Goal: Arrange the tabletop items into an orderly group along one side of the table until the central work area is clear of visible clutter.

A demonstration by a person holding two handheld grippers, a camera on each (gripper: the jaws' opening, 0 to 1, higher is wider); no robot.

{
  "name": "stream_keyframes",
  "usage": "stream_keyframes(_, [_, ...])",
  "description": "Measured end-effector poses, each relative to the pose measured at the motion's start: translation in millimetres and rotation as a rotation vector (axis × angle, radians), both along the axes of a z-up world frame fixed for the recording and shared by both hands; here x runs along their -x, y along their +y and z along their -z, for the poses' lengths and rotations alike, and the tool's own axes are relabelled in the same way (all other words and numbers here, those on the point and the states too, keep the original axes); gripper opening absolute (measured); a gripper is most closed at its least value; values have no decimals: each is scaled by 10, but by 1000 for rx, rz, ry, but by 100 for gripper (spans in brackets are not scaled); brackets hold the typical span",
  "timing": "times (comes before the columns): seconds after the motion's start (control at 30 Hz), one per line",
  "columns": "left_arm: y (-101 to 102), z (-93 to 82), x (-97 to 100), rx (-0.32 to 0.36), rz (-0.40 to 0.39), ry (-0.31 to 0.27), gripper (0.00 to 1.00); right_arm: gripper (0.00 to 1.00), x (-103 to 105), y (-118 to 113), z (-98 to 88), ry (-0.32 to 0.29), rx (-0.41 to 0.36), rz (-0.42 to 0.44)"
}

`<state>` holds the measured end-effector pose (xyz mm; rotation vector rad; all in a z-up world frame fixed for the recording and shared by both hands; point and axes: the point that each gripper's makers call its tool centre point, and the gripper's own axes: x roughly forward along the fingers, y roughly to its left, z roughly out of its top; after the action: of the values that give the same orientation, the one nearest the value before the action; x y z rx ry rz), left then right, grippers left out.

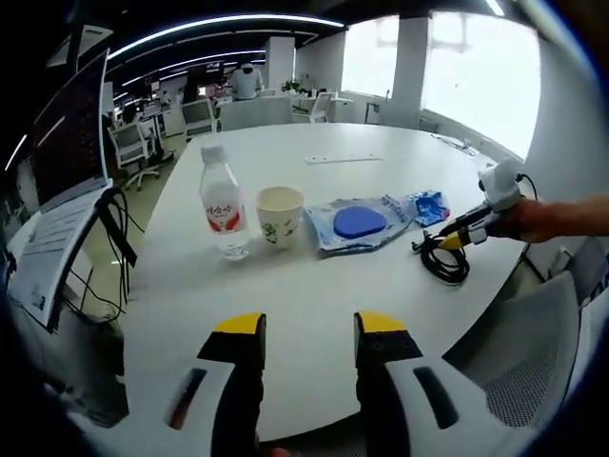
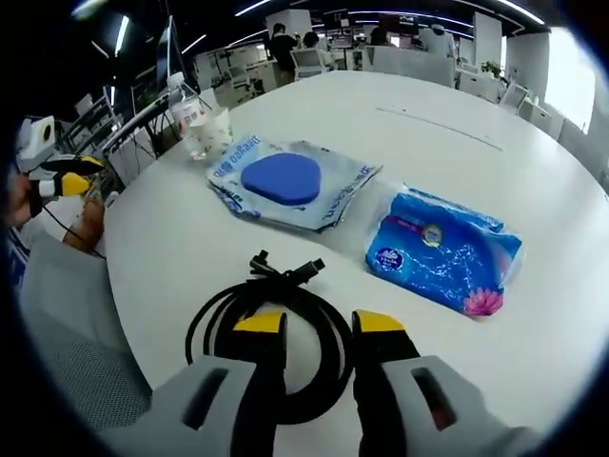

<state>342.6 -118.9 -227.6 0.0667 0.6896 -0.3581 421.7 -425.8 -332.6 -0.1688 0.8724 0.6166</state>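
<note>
Beyond the far edge of the round white table [image 1: 381, 152], office chairs [image 1: 255, 112] stood in a row. A monitor [image 1: 68, 129] stood at the left, cables [image 1: 112, 249] hanging beneath it. Bright windows [image 1: 476, 67] lined the far right, and a person [image 2: 283, 43] stood far back.

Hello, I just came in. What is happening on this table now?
A person is tidying a white table with a hand-held gripper in each hand. The right hand-held gripper is open over a coiled black cable near the table's edge and has not closed on it. The left hand-held gripper is open and holds nothing. A water bottle, a paper cup, a clear packet with a blue pad and a blue tissue pack lie in a loose row.
</note>
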Motion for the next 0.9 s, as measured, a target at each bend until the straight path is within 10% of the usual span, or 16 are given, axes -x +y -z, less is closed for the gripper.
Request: stream_keyframes(0.9, [117,-104,6,8,-14,-25,35,1,62,-9,-19,12,30,-1])
